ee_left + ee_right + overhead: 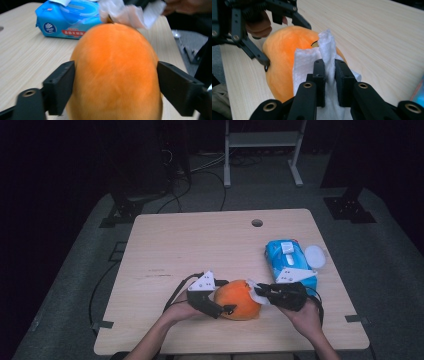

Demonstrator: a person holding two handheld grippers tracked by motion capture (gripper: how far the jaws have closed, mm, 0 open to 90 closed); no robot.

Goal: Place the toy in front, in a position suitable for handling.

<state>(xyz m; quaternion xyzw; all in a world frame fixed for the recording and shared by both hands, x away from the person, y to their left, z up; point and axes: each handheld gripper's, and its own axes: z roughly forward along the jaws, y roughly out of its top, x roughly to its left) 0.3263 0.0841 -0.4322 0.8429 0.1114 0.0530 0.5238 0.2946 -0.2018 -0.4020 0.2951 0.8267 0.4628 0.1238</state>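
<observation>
Orange plush mango-shaped toy [239, 299] is looking soft and light; left gripper [115, 82] is spreading around its sides, right gripper [329, 75] is pinching white wipe [325, 53] against it

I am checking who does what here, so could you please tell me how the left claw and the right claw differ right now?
The left claw stands wide, its jaws on either side of the orange fruit; the right claw is pinched shut on a white wipe. The left one's jaws flank the fruit's sides, and the right one presses the wipe against the fruit's end. Both are black, hand-held, and meet at the same fruit.
</observation>
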